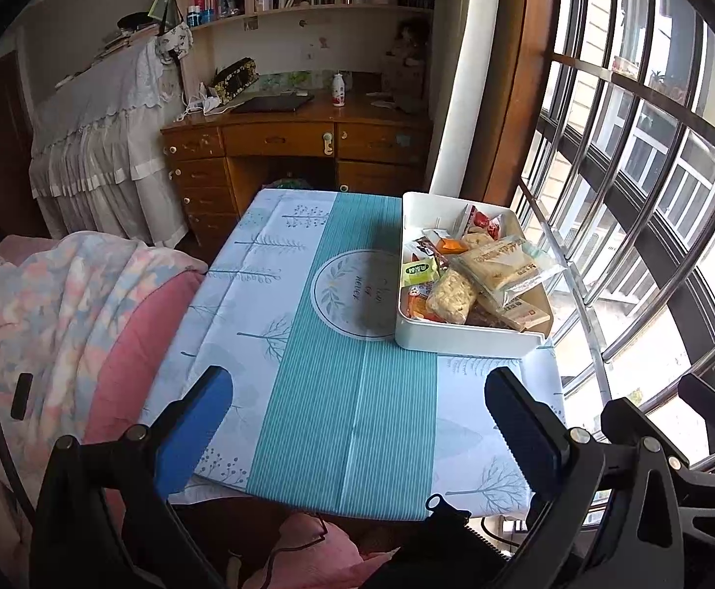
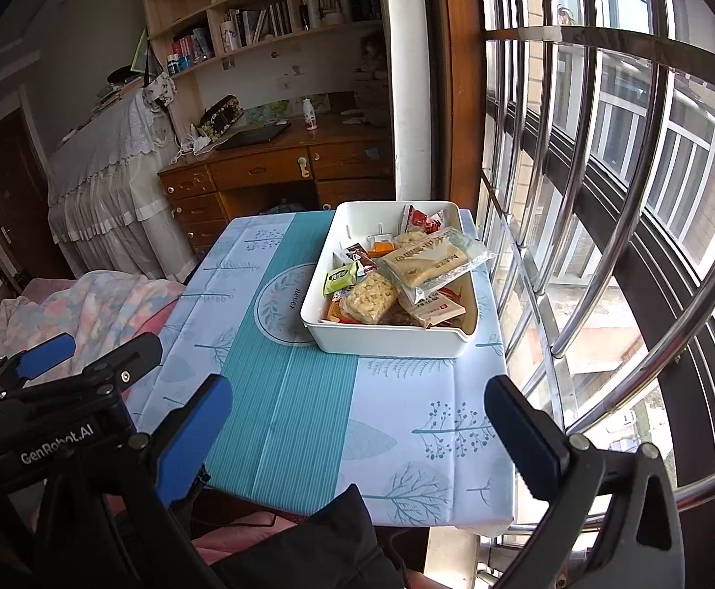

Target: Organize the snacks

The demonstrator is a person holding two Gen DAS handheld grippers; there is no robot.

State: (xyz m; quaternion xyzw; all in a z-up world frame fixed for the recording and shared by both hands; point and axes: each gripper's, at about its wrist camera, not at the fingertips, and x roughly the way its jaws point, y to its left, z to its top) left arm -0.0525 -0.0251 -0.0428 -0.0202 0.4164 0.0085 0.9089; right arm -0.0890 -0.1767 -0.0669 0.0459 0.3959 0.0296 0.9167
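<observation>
Snacks fill a white bin on the tablecloth.
Left gripper and right gripper both gape wide, empty, near edge; window bars just beside bin.

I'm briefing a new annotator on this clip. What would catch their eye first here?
The white bin heaped with wrapped snacks, standing on the window side of the table with the teal striped tablecloth. Next, both grippers, left gripper and right gripper, open and empty above the table's near edge, and the barred window on the right.
</observation>
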